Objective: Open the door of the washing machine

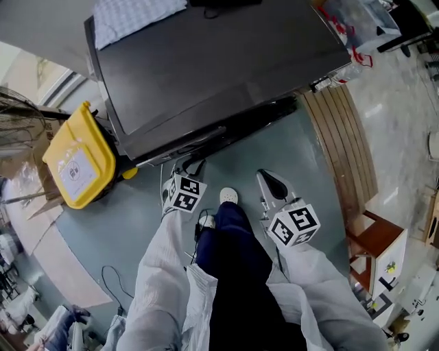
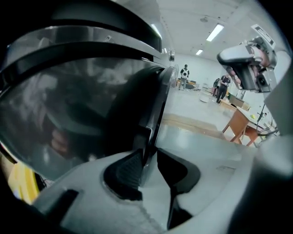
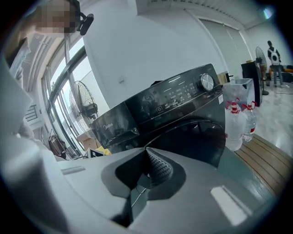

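A black front-loading washing machine point(image 1: 219, 62) stands before me, its control panel point(image 3: 174, 100) above the round door point(image 3: 201, 137). In the left gripper view the door's dark glass point(image 2: 82, 105) fills the left side and its rim point(image 2: 155, 109) runs down between my jaws. My left gripper point(image 2: 149, 157) is shut on that rim, low at the machine's front point(image 1: 185, 166). My right gripper point(image 1: 265, 178) hangs free to the right of it, over the floor, jaws shut with nothing between them point(image 3: 149, 155). It also shows at the upper right of the left gripper view point(image 2: 247, 64).
A yellow bin point(image 1: 79, 164) stands left of the machine. A slatted wooden platform point(image 1: 346, 144) with water bottles point(image 3: 236, 121) lies to the right, a wooden stool point(image 1: 374, 240) beyond it. A checked cloth point(image 1: 130, 17) lies on the machine. My legs are below.
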Demonstrator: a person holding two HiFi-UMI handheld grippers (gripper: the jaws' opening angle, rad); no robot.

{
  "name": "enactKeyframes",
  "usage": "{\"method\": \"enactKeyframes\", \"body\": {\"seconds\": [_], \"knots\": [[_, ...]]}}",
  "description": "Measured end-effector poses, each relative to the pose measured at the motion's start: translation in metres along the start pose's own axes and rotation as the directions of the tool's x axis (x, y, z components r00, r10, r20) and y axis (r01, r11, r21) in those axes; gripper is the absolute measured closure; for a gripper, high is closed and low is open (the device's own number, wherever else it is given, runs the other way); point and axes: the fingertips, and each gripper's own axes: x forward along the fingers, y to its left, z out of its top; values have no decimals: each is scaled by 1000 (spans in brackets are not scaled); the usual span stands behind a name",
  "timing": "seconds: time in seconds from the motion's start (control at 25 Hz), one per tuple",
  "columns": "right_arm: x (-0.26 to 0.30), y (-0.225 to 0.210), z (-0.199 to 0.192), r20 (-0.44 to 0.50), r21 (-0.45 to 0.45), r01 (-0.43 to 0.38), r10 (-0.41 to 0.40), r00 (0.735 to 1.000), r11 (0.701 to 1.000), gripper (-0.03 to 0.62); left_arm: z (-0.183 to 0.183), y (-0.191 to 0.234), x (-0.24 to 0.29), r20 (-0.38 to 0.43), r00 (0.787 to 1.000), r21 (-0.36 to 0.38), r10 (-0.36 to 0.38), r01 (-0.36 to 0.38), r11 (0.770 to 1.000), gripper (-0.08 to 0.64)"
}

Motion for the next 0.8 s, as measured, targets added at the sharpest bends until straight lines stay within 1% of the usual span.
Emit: {"method": "enactKeyframes", "body": {"seconds": [0.2, 0.32, 0.4, 0.6, 0.8], "knots": [[-13, 15, -9, 16, 4, 39, -39, 999, 999, 583, -4, -5, -3, -5, 1000, 21, -19, 19, 1000, 472], [-33, 27, -14, 49, 26, 81, -82, 995, 996, 583, -6, -12, -5, 7, 1000, 27, -26, 26, 999, 476], [-49, 33, -20, 70, 45, 120, -123, 990, 992, 583, -8, -21, -7, 7, 999, 42, -49, 49, 998, 479], [-92, 40, -35, 109, 86, 223, -232, 967, 971, 583, -21, -62, -13, 7, 993, 87, -121, 120, 989, 488], [-138, 43, -46, 126, 116, 304, -318, 940, 946, 583, -29, -112, -18, 13, 985, 69, -173, 172, 983, 489]]}}
